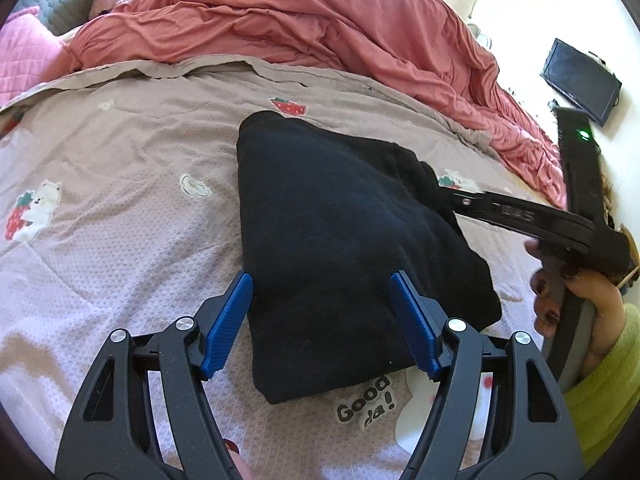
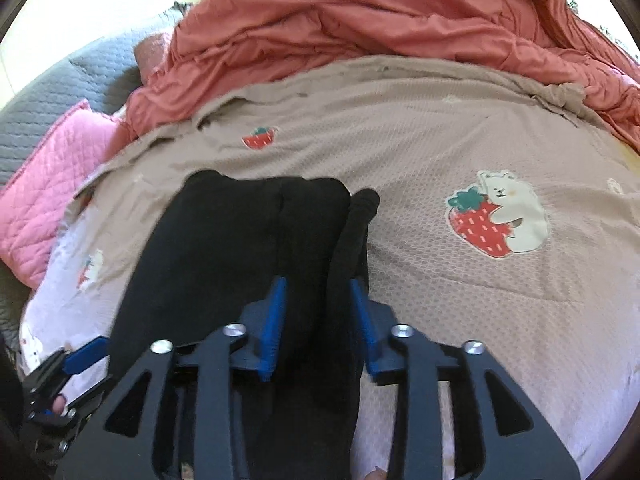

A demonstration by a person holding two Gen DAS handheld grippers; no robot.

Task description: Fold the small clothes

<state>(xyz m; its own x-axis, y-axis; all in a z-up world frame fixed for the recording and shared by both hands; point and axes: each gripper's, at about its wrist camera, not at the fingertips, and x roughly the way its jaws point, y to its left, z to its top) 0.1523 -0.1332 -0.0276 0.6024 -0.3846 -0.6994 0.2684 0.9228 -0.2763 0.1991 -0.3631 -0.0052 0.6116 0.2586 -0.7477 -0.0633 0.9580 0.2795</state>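
A black garment (image 1: 340, 220), folded into a thick block, lies on the pale strawberry-print bedspread (image 1: 120, 240). My left gripper (image 1: 322, 316) is open and straddles the block's near end, one blue pad at its left edge and the other over its right part. My right gripper (image 1: 440, 190) comes in from the right at the garment's far right edge. In the right wrist view the black garment (image 2: 224, 248) fills the gap between the blue pads of my right gripper (image 2: 318, 328), which stand apart and do not pinch it. The left gripper (image 2: 80, 360) shows at bottom left.
A rumpled coral duvet (image 1: 280, 12) is heaped along the far side of the bed. A pink quilted pillow (image 2: 52, 184) lies at the left. A dark screen (image 1: 580, 80) lies on the floor at right. A hand (image 1: 580, 300) in a yellow-green sleeve holds the right gripper.
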